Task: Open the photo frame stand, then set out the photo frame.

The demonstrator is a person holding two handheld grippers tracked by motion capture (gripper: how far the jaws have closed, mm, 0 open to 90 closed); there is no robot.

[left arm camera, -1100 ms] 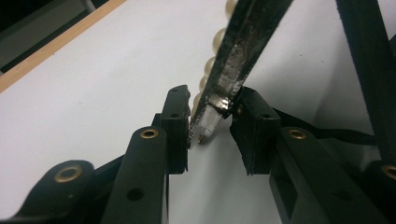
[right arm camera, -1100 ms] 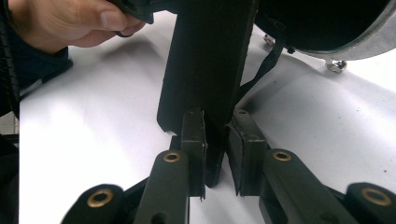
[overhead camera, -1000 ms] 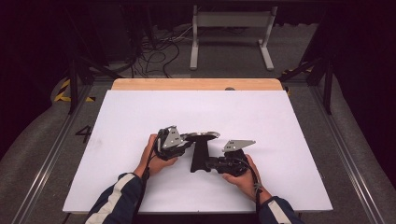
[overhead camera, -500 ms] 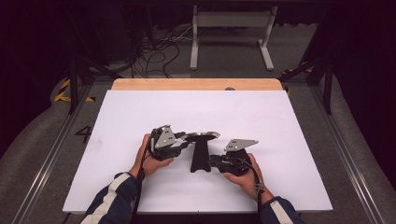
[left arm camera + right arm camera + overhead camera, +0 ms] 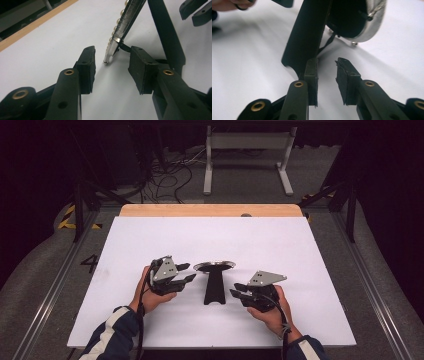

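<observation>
From above we are flanking a round silver-rimmed mirror on a stiff black stand [image 5: 214,282] mid-table, left gripper [image 5: 184,273] and right gripper [image 5: 237,295] having just been opening, jaws empty; alongside, its thin rim [image 5: 125,25] and black back [image 5: 348,17] are looking fragile, likely slippery, so the stand seems the safest hold.

Black stand [image 5: 214,287] with silver-rimmed disc [image 5: 215,265], white table [image 5: 300,250] — pale wood edge, navy sleeve [image 5: 112,335] — white stripes

place: lab | cues: white table [image 5: 150,245], floor cables [image 5: 170,170], black surround
</observation>
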